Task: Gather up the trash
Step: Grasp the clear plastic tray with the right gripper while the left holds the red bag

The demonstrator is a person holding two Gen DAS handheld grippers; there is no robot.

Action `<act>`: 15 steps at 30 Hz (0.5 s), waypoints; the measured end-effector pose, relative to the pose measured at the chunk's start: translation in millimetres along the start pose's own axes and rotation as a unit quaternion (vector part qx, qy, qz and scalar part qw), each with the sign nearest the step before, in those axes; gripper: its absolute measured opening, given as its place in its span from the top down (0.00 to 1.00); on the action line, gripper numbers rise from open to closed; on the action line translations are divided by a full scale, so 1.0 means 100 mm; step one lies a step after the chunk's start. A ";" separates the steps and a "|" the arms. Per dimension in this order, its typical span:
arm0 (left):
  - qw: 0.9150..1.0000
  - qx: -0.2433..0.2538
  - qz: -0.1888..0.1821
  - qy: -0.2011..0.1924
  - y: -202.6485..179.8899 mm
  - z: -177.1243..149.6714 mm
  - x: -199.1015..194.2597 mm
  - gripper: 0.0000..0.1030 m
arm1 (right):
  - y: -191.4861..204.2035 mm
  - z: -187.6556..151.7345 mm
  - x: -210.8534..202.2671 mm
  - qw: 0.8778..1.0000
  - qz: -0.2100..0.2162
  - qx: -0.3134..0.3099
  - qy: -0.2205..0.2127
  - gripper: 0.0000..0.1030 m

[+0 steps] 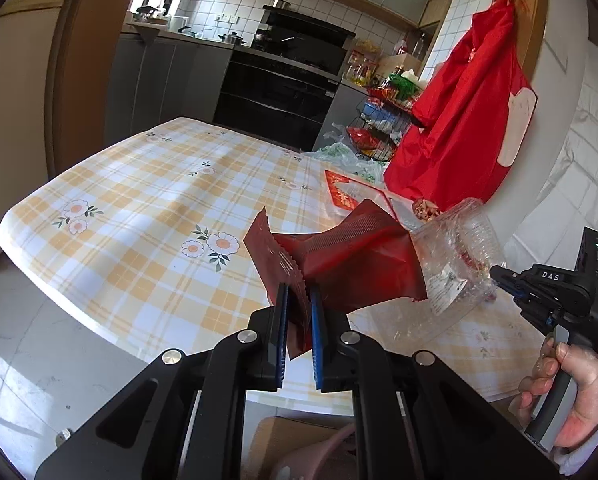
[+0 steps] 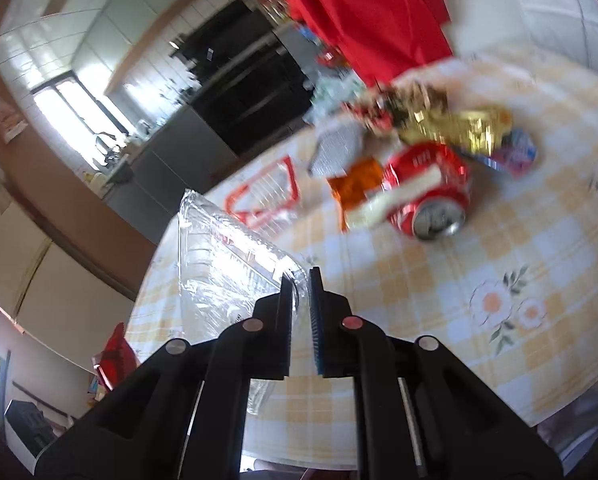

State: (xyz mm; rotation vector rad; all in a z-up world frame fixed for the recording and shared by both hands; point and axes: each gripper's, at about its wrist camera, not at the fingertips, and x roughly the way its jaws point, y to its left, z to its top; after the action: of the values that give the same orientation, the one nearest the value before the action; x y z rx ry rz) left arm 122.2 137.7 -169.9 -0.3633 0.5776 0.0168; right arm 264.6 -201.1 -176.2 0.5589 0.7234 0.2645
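- Being clamped between the blue pads of the left gripper is a dark red foil wrapper, its zigzag-cut edge sticking up above the checked tablecloth.
- A crushed clear plastic container is being pinched at its rim by the right gripper, whose jaws are pressed together on the thin plastic.
- In the left wrist view, the same container is being held up just beside the red wrapper, and the right gripper's handle is being gripped by a hand.
- More rubbish is being left on the table: a crushed red drink can, an orange snack wrapper, gold foil packaging and a red-edged clear bag, all lying close together.
- A red cloth bag is being kept hanging at the table's far end.
- The right wrist view is being blurred, so finer print cannot be read.
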 end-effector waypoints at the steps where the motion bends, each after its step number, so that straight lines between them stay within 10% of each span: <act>1: 1.000 -0.001 -0.002 -0.001 -0.03 0.00 -0.04 0.90 | 0.03 0.05 -0.08 1.000 0.004 -0.008 -0.007 0.89; 15: 0.996 0.082 -0.023 -0.004 -0.61 -0.11 -0.76 0.90 | 0.07 0.06 -1.16 0.993 0.037 -0.059 -0.096 0.88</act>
State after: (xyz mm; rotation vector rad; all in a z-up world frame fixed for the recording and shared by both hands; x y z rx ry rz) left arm 59.3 82.9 -117.5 -0.2163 0.5590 -0.0725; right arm 184.6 -245.7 -104.3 0.4914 0.4983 0.3157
